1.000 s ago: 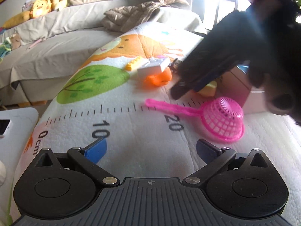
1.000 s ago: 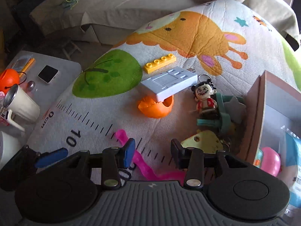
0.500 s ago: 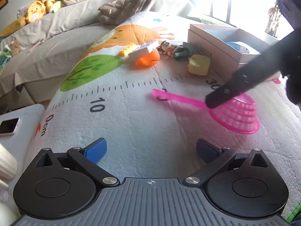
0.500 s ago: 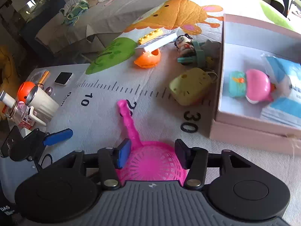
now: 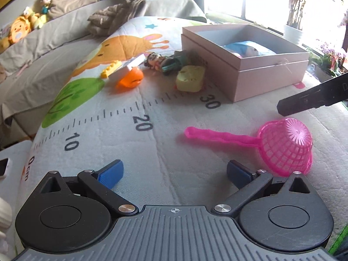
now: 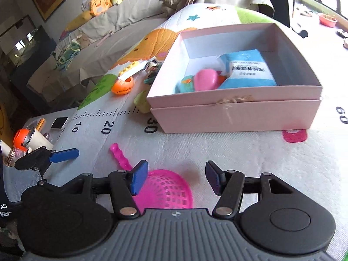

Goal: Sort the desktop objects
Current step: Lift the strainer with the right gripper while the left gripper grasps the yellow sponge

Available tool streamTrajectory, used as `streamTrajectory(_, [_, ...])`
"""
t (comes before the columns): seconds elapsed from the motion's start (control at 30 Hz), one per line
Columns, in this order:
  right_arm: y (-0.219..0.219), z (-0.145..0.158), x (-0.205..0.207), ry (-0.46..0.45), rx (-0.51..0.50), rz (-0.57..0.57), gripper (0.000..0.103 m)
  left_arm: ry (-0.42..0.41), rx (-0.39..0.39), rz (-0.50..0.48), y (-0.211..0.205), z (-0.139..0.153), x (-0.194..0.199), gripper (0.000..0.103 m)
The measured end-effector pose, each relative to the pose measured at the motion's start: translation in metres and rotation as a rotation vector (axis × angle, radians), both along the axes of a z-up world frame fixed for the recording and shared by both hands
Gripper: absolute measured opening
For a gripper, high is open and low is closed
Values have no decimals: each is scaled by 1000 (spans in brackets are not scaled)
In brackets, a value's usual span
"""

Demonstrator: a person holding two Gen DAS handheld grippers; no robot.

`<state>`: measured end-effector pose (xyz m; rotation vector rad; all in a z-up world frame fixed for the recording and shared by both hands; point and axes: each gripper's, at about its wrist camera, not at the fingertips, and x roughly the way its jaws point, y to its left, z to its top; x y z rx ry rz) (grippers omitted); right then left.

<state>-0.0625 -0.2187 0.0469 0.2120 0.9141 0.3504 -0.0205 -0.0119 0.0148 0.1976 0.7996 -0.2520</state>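
Each tool is built on a grey ribbed housing marked with a small white crosshair. Two black round-lobed plates with triangular cut-outs are fitted to the left tool (image 5: 174, 174) and right tool (image 6: 176, 180). Black linkage arms are pinned with silver screws. Blue pads (image 5: 111, 171) are fitted to the fingers.

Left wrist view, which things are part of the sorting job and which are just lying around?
Part of the job:
pink strainer
pink box
yellow toy
orange toy
yellow brick
doll figure

Just lying about:
plush toys
crumpled blanket
potted plant
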Motion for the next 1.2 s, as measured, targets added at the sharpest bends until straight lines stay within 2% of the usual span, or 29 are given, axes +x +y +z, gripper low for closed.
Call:
streamTrajectory(0.13, [-22, -4, -5, -45, -61, -107, 59, 15, -43, -52, -6, 3, -5, 103])
streamTrajectory(0.23, [-33, -14, -6, -18, -68, -149, 58, 12, -28, -91, -15, 2, -9, 103])
streamTrajectory(0.27, [-32, -14, -10, -36, -80, -144, 58, 10, -19, -95, -16, 1, -9, 103])
streamTrajectory(0.5, [13, -13, -42, -83, -181, 20, 58, -2, 27, -34, -1, 1, -6, 103])
streamTrajectory(0.63, [34, -7, -55, -110, -169, 127, 58, 0, 39, 26, 15, 1, 1, 103])
streamTrajectory(0.73, [36, 1, -59, -151, -170, 138, 60, -8, 26, 72, 24, 5, 8, 103])
streamTrajectory(0.8, [33, 2, -58, -160, -173, 122, 66, -13, 6, 96, 27, 8, 14, 103])
streamTrajectory(0.9, [25, 0, -55, -171, -197, 75, 69, -14, -61, 104, 26, 13, 28, 103])
streamTrajectory(1.07, [-4, -12, -45, -180, -228, -81, 75, -72, -119, 36, 1, 18, 59, 101])
streamTrajectory(1.17, [-28, -21, -35, -159, -179, -195, 76, -66, -118, -13, -16, 15, 82, 79])
streamTrajectory(1.2, [-33, -23, -34, -157, -167, -220, 76, -58, -120, -25, -20, 14, 90, 79])
